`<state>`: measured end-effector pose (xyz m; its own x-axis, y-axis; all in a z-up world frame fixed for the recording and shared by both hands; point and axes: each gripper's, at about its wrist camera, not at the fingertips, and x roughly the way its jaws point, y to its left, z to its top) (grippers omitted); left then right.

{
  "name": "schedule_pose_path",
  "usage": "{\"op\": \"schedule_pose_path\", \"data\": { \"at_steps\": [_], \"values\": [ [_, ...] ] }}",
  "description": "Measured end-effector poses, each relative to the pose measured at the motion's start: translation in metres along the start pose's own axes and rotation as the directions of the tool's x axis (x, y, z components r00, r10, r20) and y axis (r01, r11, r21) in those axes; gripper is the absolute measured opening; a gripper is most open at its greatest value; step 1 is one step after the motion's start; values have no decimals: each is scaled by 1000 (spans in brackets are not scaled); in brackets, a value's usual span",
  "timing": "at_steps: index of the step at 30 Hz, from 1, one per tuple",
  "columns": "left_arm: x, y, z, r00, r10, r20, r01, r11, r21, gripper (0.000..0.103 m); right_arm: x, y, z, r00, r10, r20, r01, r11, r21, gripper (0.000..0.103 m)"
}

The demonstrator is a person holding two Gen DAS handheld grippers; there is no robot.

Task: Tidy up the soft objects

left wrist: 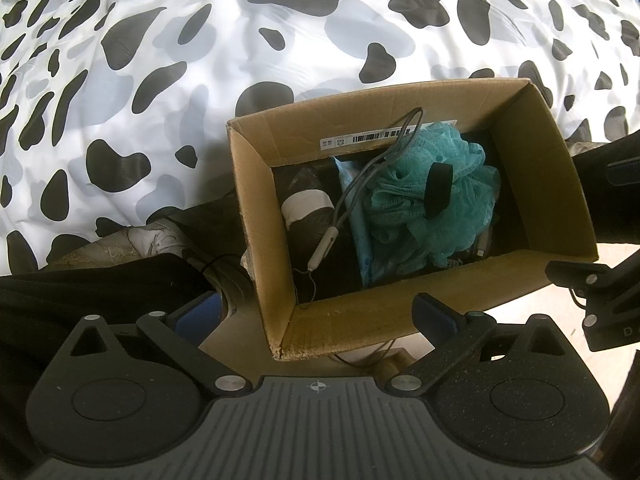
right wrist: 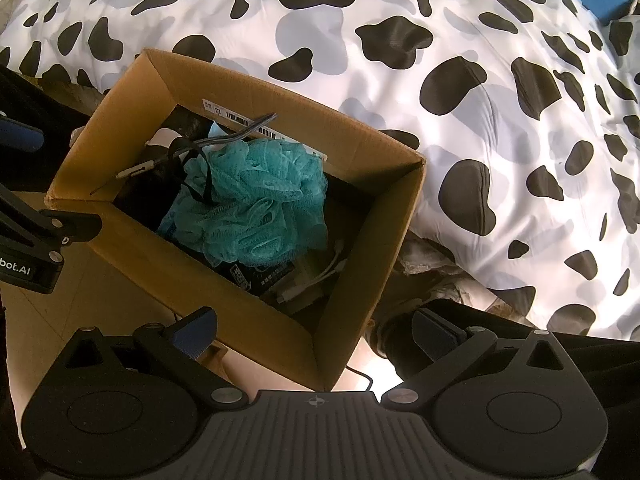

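The teal mesh bath pouf (left wrist: 432,196) sits inside the open brown cardboard box (left wrist: 276,216), bunched toward the middle and filling much of the space, with a black loop strap (left wrist: 439,190) lying on top of it. Beside it in the box I see a grey cable with a white inline remote (left wrist: 352,200) draped over the far wall and trailing down to the box floor, a dark roll with a white band (left wrist: 306,206) against one side, a light blue flat packet (left wrist: 362,236) partly under the pouf, and, in my right wrist view, some white cables and a black printed packet (right wrist: 276,276) at the near end. A white barcode label (left wrist: 384,136) is stuck on the inner far wall.

I hold my left gripper (left wrist: 316,316) above the near corner of the box, pointing down into it; its two blue-padded fingers are spread wide and hold nothing. My right gripper (right wrist: 316,330) hangs over the opposite near corner, also angled down at the box, its fingers likewise wide apart and empty. Each gripper's black frame shows at the edge of the other's view, so they flank the box from either side.

The box stands just beside a bed covered by a white quilt with black and grey cow-spot patches (left wrist: 240,40), which fills the background. Dark fabric lies at the bed's edge near the box.
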<state>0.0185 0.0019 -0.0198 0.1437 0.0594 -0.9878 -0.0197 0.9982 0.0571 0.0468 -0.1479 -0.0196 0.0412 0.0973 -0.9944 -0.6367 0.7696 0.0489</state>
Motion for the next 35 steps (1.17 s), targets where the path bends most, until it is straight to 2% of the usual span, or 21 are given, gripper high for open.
{"op": "schedule_pose_path", "data": {
  "at_steps": [35],
  "values": [
    [-1, 1, -1, 1000, -14, 4, 14, 1000, 8, 103, 2, 3, 0, 1000, -1, -11, 1, 1000, -4, 103]
  ]
}}
